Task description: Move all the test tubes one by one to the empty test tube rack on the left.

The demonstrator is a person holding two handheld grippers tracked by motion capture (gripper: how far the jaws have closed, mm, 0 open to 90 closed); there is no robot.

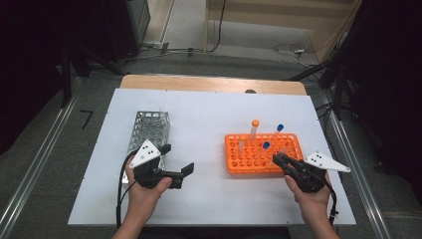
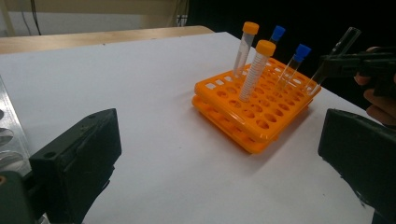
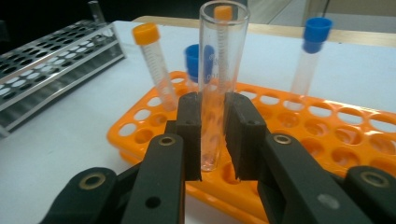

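Grip: our right gripper (image 3: 212, 135) pinches a clear glass tube (image 3: 217, 70), held just above the orange rack (image 3: 327, 140).
Left gripper (image 2: 215, 154): jaws wide apart, holding nothing, near the metal rack (image 1: 149, 127).
Risk: smooth glass may slip through the pads.
Risk: we could knock the capped tubes (image 3: 156, 65) nearby.

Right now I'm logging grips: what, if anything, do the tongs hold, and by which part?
The right tongs grip a clear uncapped tube by its lower part, just above the rounded bottom, over the orange rack. The left tongs are open and hold nothing.
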